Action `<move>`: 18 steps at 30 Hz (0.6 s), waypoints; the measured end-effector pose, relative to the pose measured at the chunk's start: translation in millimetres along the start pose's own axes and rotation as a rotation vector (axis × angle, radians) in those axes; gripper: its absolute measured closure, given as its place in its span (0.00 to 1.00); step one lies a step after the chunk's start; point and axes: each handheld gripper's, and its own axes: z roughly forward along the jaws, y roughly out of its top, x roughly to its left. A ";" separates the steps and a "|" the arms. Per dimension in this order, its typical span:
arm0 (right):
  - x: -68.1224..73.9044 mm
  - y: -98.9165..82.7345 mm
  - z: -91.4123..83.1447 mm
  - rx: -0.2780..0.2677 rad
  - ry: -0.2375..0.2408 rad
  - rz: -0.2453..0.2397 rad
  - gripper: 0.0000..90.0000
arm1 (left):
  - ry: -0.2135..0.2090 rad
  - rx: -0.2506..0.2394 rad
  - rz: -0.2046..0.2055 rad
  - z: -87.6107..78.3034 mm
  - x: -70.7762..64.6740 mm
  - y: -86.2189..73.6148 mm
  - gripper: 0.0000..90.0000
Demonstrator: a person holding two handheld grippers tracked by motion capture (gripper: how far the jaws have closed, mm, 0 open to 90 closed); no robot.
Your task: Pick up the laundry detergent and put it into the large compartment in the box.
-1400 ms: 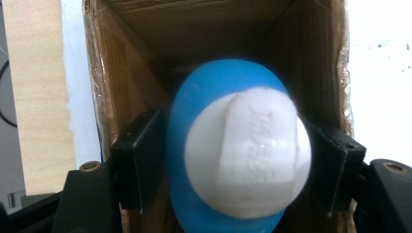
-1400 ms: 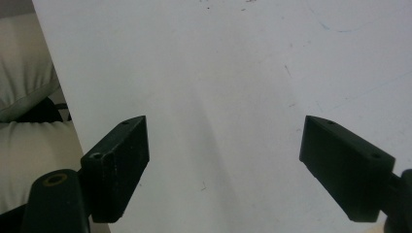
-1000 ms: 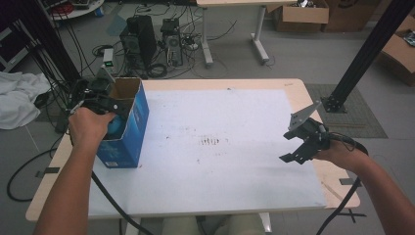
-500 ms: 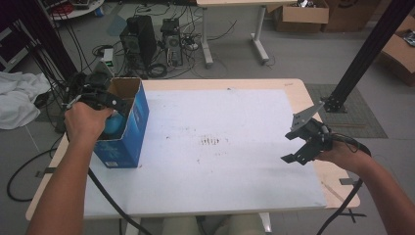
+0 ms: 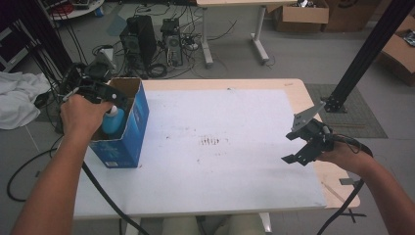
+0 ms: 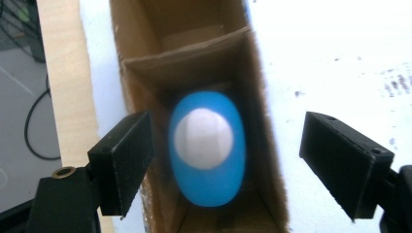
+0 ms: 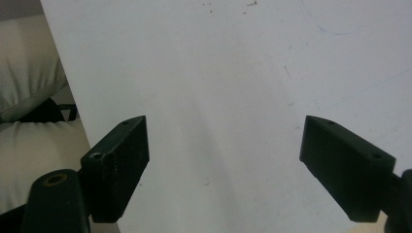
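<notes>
A blue cardboard box (image 5: 126, 142) stands open-topped at the table's left edge. Inside it stands a blue bottle (image 5: 112, 122) with a white cap (image 6: 203, 138), upright between cardboard dividers. My left gripper (image 5: 111, 96) hovers just above the box and points down into it. Its jaws have just been opening and now stand wide on either side of the bottle (image 6: 210, 160) without touching it. Over the white table sheet (image 5: 220, 171) near the right edge, my right gripper (image 5: 290, 148) is open with nothing between its fingers (image 7: 121, 150).
Dark scuff marks (image 5: 211, 141) lie at the table's middle. Behind the table on the floor are computer towers (image 5: 139, 36) and tangled cables. A white cloth (image 5: 17, 100) lies at the left, a black post (image 5: 364, 54) rises at the right.
My left hand has risen a little above the box and its jaws have spread off the bottle, which stays in the box. The right hand has not moved.
</notes>
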 end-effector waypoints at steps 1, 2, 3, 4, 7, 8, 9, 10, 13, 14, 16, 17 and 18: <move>0.3 0.3 -0.2 0.000 0.001 0.002 0.20 | -0.007 -0.003 0.009 -2.3 -1.6 0.9 0.23; 0.4 0.7 -0.3 0.001 0.000 0.001 0.20 | -0.017 -0.006 0.023 -4.9 -3.2 1.9 0.23; 0.7 1.1 -0.5 0.001 0.001 0.000 0.20 | -0.023 -0.014 0.028 -7.3 -5.4 2.7 0.23; 1.0 1.5 -0.6 0.001 0.000 0.000 0.20 | -0.026 -0.022 0.037 -9.5 -7.1 3.5 0.23; 1.5 2.7 -0.9 0.002 0.001 -0.003 0.20 | -0.036 -0.030 0.068 -15.1 -12.8 5.8 0.22; 1.7 3.0 -1.0 0.002 0.001 -0.003 0.20 | -0.041 -0.033 0.077 -16.6 -14.6 6.4 0.22; 1.9 3.4 -1.2 0.002 0.001 -0.003 0.20 | -0.043 -0.035 0.082 -18.0 -16.6 7.1 0.22; 2.2 3.8 -1.2 0.002 0.000 -0.003 0.20 | -0.046 -0.036 0.090 -19.3 -18.0 7.7 0.22; 2.6 4.7 -0.9 0.003 0.001 -0.007 0.20 | -0.053 -0.047 0.123 -23.7 -25.4 9.7 0.22; 2.7 5.0 -0.8 0.004 0.001 -0.005 0.20 | -0.055 -0.049 0.136 -24.9 -28.0 10.5 0.22; 2.9 5.6 -0.5 0.004 0.002 -0.006 0.20 | -0.064 -0.057 0.159 -26.8 -33.4 11.9 0.22; 2.9 5.9 -0.3 0.005 0.003 -0.006 0.20 | -0.068 -0.060 0.172 -27.6 -36.0 12.8 0.22; 3.0 6.2 -0.1 0.005 0.002 -0.006 0.20 | -0.075 -0.062 0.180 -27.9 -38.0 13.4 0.22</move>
